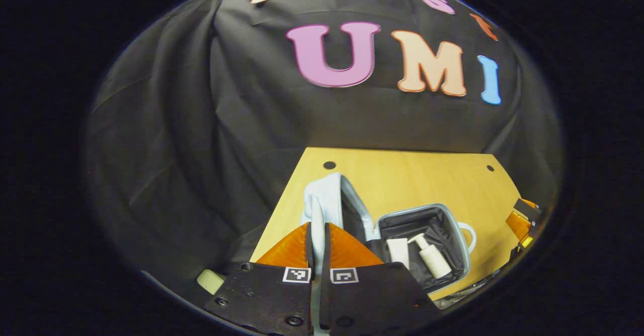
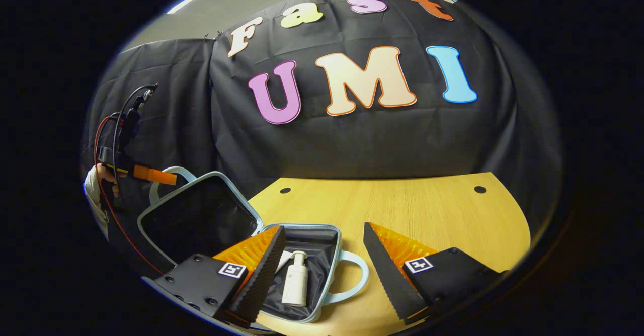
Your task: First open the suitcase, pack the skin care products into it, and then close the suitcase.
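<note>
Left gripper (image 1: 317, 245) was clenched on the lid handle (image 1: 316, 215); right gripper (image 2: 322, 270) hung released. Advised swinging the lid (image 2: 201, 220) steadily toward three o'clock over the pump bottle (image 2: 296, 280).

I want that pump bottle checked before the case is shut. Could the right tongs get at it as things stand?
Probably yes. The right tongs are open just above the open suitcase, the pump bottle lies uncovered inside, and the left tongs hold the lid back.

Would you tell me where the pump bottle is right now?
The pump bottle lies inside the open suitcase, beside a white tube, near the handle.
</note>
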Motion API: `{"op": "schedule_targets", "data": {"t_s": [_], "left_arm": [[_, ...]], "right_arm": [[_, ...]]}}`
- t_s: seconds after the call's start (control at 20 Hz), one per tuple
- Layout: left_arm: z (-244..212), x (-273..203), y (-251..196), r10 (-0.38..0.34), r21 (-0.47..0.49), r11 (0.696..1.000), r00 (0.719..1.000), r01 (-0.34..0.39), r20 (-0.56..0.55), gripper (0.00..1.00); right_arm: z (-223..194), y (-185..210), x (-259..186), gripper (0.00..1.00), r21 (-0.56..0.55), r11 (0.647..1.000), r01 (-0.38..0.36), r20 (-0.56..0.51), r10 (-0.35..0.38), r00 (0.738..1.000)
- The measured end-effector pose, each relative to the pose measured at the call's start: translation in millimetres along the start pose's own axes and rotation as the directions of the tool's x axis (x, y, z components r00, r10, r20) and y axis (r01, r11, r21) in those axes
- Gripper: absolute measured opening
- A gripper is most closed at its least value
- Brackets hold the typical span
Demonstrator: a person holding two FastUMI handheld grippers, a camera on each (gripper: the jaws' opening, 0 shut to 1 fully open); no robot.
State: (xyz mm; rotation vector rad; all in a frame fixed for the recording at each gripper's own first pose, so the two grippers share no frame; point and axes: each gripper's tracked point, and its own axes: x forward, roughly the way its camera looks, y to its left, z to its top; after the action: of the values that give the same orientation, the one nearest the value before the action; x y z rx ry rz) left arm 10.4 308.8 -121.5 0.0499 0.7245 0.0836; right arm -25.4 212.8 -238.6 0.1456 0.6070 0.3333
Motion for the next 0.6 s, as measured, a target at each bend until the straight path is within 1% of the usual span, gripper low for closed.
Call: {"op": "schedule_targets", "data": {"t_s": [0.1, 0.25, 0.4, 0.6], "left_arm": [[8.1, -1.6, -31.2, -0.046, 0.035, 0.998, 0.999, 0.045, 0.020, 0.00], [19.2, -3.0, -86.8, -0.134, 0.087, 0.988, 0.990, 0.131, 0.038, 0.00], [25.0, -4.2, -138.9, -0.238, 0.083, 0.969, 0.970, 0.233, 0.049, 0.00], [26.1, -3.4, -185.6, -0.339, 0.036, 0.941, 0.937, 0.338, 0.079, 0.00]], "right_arm": [[2.5, -9.4, -7.0, 0.98, -0.003, 1.000, 0.009, 0.009, -0.009, 1.000], [6.1, -26.5, -13.9, 0.98, 0.008, 0.999, 0.036, 0.022, -0.036, 0.999], [7.4, -41.0, -30.8, 0.98, 0.014, 0.998, 0.062, 0.029, -0.062, 0.998], [10.8, -61.7, -42.9, 0.98, 0.009, 0.995, 0.099, 0.035, -0.100, 0.994]]}}
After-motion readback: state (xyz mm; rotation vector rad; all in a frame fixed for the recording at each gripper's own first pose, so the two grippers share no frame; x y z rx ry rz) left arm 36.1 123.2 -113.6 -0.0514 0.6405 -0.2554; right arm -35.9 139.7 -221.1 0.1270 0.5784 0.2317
